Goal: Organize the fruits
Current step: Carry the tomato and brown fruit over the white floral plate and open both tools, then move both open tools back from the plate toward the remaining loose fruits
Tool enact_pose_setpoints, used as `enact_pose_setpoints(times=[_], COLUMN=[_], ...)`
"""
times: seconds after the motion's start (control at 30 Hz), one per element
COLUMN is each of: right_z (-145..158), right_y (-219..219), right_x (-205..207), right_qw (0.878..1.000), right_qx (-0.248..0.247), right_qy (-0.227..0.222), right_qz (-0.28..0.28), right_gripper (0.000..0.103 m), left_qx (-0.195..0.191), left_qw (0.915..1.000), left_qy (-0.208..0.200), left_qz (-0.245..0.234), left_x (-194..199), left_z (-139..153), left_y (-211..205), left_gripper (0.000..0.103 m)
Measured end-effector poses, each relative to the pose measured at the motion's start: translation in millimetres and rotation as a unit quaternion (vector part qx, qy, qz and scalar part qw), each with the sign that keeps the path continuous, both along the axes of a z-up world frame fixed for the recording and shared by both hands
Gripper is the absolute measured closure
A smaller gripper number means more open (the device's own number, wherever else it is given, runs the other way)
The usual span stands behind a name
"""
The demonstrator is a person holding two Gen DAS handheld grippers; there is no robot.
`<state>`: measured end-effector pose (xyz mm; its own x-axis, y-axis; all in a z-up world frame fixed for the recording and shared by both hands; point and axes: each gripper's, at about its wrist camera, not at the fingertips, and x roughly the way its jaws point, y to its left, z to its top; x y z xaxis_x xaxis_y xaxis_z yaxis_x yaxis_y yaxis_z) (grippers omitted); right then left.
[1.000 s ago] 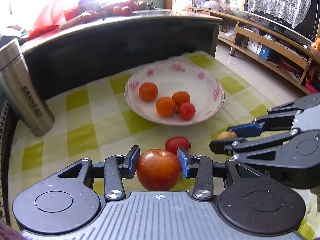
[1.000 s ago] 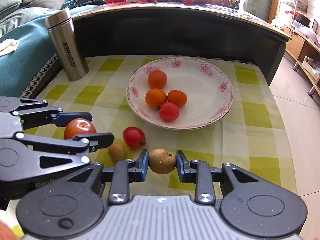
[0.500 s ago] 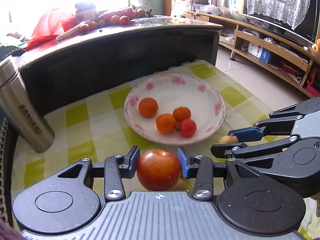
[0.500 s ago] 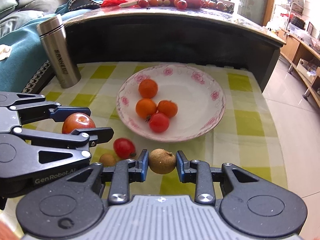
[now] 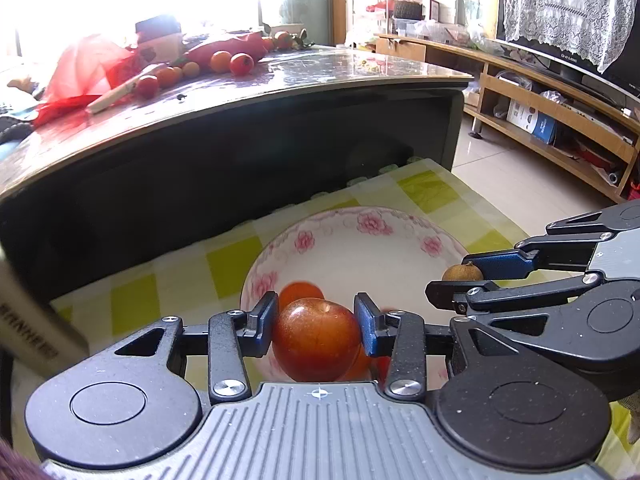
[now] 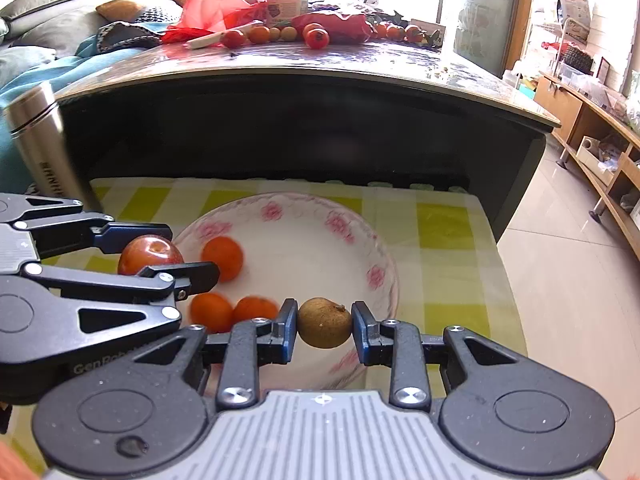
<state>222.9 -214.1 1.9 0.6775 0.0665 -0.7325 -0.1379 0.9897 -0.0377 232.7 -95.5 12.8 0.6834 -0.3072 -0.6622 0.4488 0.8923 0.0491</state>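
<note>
My left gripper (image 5: 316, 326) is shut on a red apple (image 5: 317, 338), held over the near left side of the white bowl with pink flowers (image 5: 372, 222). An orange fruit (image 5: 301, 292) shows just behind the apple. My right gripper (image 6: 325, 326) is shut on a small brown round fruit (image 6: 324, 322) above the bowl's near right part (image 6: 378, 276). In the right wrist view the left gripper (image 6: 168, 258) with the apple (image 6: 150, 254) hangs at the left, and three orange fruits (image 6: 222, 254) lie in the bowl. The right gripper (image 5: 460, 278) with its brown fruit (image 5: 462, 272) appears at the right of the left wrist view.
The bowl stands on a yellow-checked cloth (image 6: 440, 224). A steel flask (image 6: 40, 140) stands at the left. Behind is a dark, higher table (image 6: 320, 68) with tomatoes, oranges and a red bag (image 6: 208, 4). Tiled floor (image 6: 568, 264) and a wooden shelf unit (image 5: 560, 120) lie to the right.
Both grippers have moved forward with their fruit, from in front of the bowl to over it. The loose tomato and small brown fruit on the cloth have dropped out of view.
</note>
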Motion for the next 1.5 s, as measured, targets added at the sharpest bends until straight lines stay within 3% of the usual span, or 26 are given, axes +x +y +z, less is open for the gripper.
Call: enact_pose_setpoints(times=[0.4, 0.7, 1.1, 1.5], right_z=[-18, -20, -9, 20], right_y=[-16, -20, -28, -25], right_x=[33, 39, 37, 15], right_qw=[1.0, 0.999, 0.998, 0.997], right_qx=[0.021, 0.042, 0.063, 0.063], right_qy=[0.003, -0.003, -0.014, -0.033], right_qz=[-0.006, 0.004, -0.002, -0.009], right_gripper=[0.068, 0.067, 0.065, 0.062], left_qx=[-0.003, 0.004, -0.007, -0.02], left_qw=[0.9998, 0.9998, 0.9999, 0.9995], left_qy=[0.017, 0.016, 0.001, -0.017], left_qz=[0.004, 0.007, 0.012, 0.016], left_x=[39, 47, 44, 17], left_z=[-12, -10, 6, 33], left_y=[-11, -12, -6, 7], left_gripper=[0.054, 0.053, 0.04, 0.038])
